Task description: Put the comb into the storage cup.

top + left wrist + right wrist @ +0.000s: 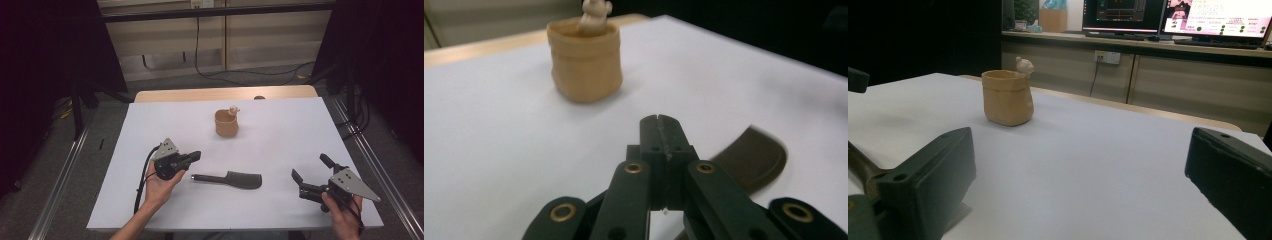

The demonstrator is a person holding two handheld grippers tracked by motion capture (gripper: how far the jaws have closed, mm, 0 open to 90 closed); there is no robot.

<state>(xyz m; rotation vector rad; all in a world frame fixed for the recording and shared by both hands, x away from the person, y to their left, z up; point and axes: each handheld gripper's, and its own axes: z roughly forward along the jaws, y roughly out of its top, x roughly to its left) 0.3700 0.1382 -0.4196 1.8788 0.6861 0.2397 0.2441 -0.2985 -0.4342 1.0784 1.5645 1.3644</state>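
2 monitors (1168, 17) glow on a far counter, their text too small to read. On the white table (280, 145), the left gripper (196, 156) is pressed together beside a dark hairbrush (235, 179); the right gripper (310, 167) is spread. A tan pot (226, 123) stands beyond.

tan, dark brown, white

a plain tan pot (226, 124) with a cream figure (233, 109) at its rim — a dark brown comb (234, 179) — on a white table (285, 145); black grippers, grey plates.
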